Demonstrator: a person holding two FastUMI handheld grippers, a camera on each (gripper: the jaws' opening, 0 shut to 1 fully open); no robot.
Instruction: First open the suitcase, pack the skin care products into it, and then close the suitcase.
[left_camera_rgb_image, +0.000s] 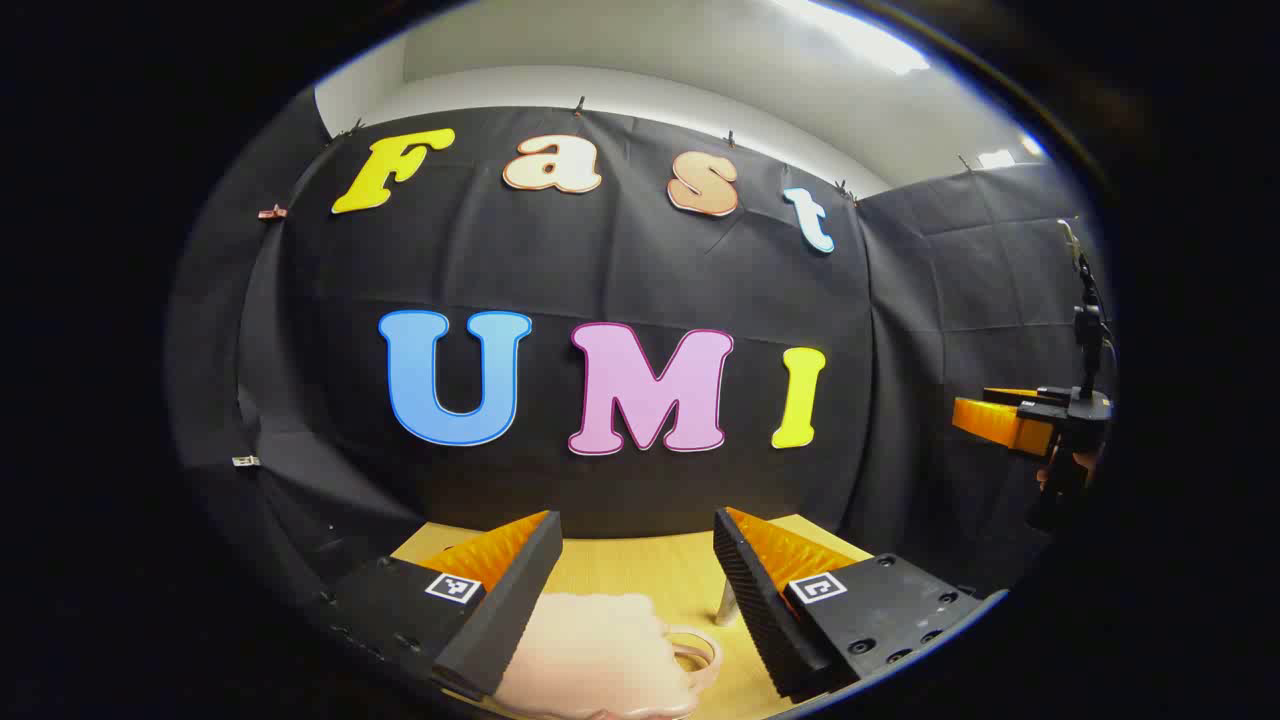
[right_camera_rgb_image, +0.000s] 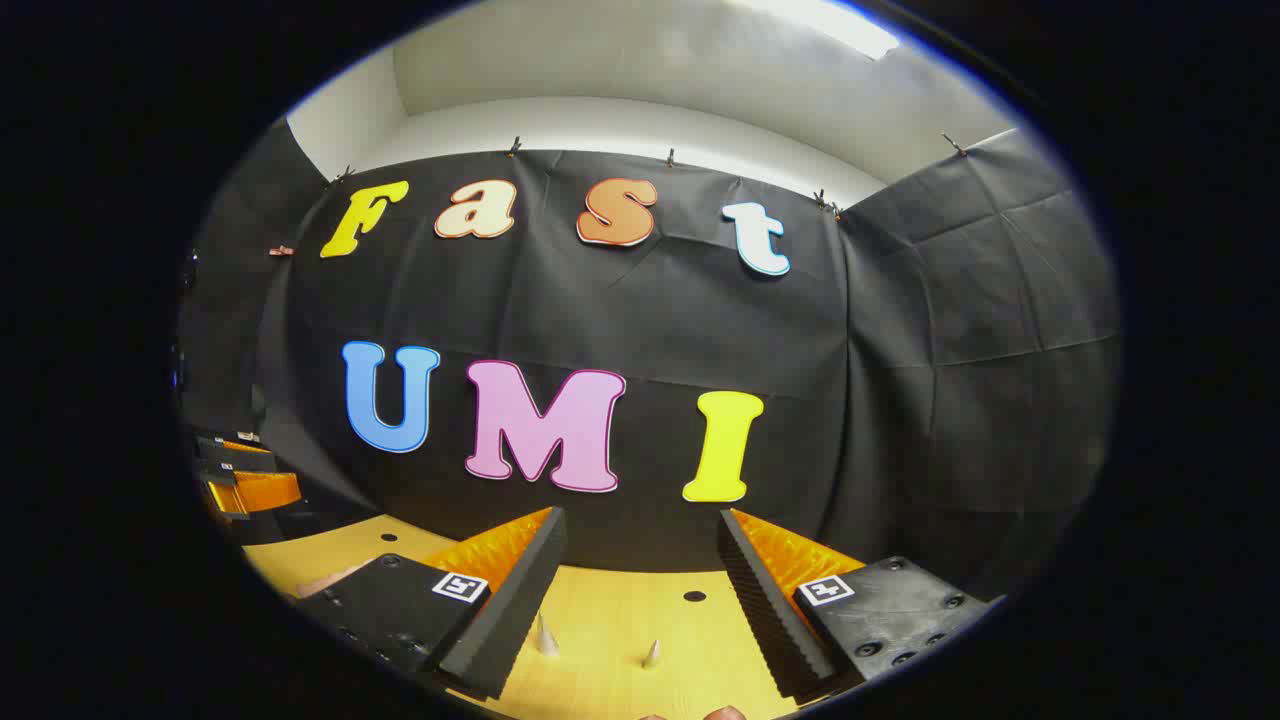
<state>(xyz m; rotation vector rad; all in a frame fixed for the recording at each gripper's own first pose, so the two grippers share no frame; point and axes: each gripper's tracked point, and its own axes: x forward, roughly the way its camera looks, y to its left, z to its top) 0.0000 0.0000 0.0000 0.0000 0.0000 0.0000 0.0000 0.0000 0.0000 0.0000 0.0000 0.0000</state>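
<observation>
Pale pink suitcase with matching pink handle on a light yellowish wooden table; same wood grain, dotted with dark holes.

My left gripper gapes above the pink suitcase; the bench beyond lies open to its far edge.

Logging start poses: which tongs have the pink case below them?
The left tongs: the pink case lies between their open fingers. The right tongs face table with two silvery tips.
</observation>
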